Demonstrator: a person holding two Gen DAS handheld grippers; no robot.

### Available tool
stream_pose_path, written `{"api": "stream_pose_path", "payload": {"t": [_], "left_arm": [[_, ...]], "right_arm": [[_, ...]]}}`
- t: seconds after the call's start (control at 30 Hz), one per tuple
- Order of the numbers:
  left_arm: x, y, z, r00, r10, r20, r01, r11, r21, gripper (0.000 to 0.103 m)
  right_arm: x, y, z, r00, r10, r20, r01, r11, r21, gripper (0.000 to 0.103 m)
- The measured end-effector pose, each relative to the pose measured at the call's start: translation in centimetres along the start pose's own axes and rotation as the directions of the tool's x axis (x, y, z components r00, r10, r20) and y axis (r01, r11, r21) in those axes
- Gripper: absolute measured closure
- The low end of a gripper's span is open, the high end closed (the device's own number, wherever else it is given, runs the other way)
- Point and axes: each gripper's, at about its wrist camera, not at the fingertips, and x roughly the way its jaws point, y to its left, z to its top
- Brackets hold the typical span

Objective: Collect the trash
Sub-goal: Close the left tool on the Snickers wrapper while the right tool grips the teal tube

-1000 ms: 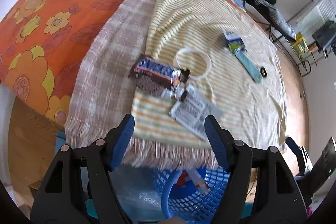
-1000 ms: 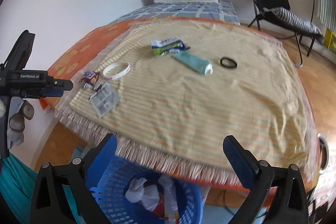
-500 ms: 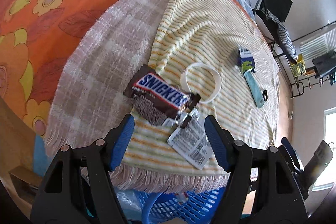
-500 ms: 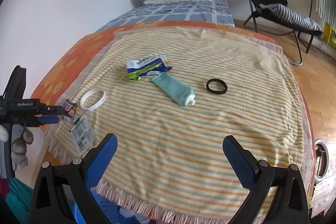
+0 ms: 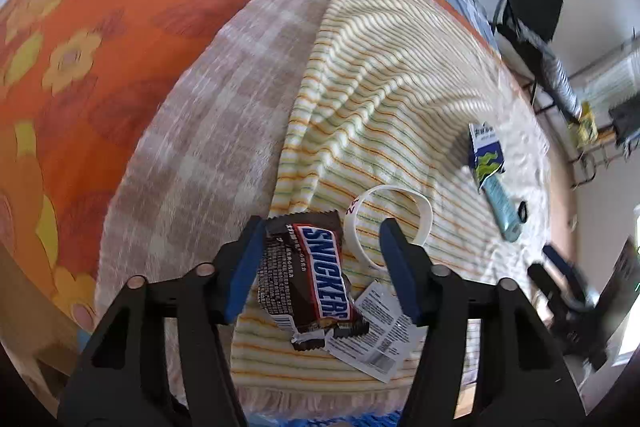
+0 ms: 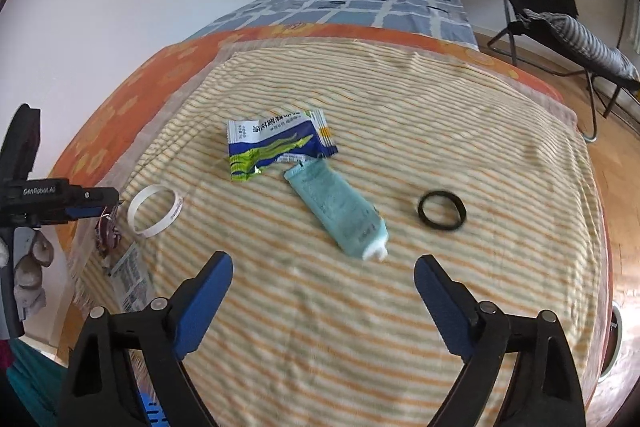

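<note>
Left gripper point(image 5: 322, 251) half open, just been closing around candy wrapper point(image 5: 308, 277), pads not pressing, angled steeply down; right gripper point(image 6: 324, 291) wide, empty.

Bright, even daylight in both views; shadows soft. Strong fisheye bending with dark corners. Motion blur smears the chair point(image 5: 532, 3) and right edge of the left wrist view.

I see a brown Snickers bar wrapper point(image 5: 310, 281) with blue lettering, a cream blanket point(image 6: 360, 307) with orange stripes, and an orange bedsheet point(image 5: 100, 39) with yellow flowers.
</note>
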Motion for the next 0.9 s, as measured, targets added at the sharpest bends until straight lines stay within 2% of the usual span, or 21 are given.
{"api": "stream_pose_path", "payload": {"t": [0.27, 0.7, 0.77, 0.83, 0.9], "left_arm": [[0.6, -0.9, -1.3, 0.997, 0.072, -0.018, -0.071, 0.995, 0.075, 0.046], [0.0, -1.4, -2.6, 0.996, 0.077, -0.033, -0.072, 0.990, 0.125, 0.046], [-0.1, -1.3, -2.4, 0.996, 0.079, -0.030, -0.075, 0.989, 0.125, 0.046], [-0.3, -1.1, -2.2, 0.997, 0.077, -0.022, -0.074, 0.990, 0.116, 0.046], [-0.9, -0.6, -2.0, 0.997, 0.071, -0.006, -0.070, 0.993, 0.099, 0.046]], "right_arm": [[3.0, -0.8, 2.1, 0.998, -0.049, -0.031, 0.048, 0.998, -0.038, 0.015], [6.6, -0.2, 2.9, 0.993, -0.066, -0.095, 0.055, 0.992, -0.110, 0.019], [7.0, 0.1, 2.7, 0.992, -0.068, -0.109, 0.054, 0.990, -0.134, 0.026], [7.0, 0.3, 2.6, 0.992, -0.066, -0.105, 0.050, 0.988, -0.145, 0.029], [6.8, 0.3, 2.6, 0.993, -0.044, -0.114, 0.028, 0.991, -0.132, 0.038]]}}
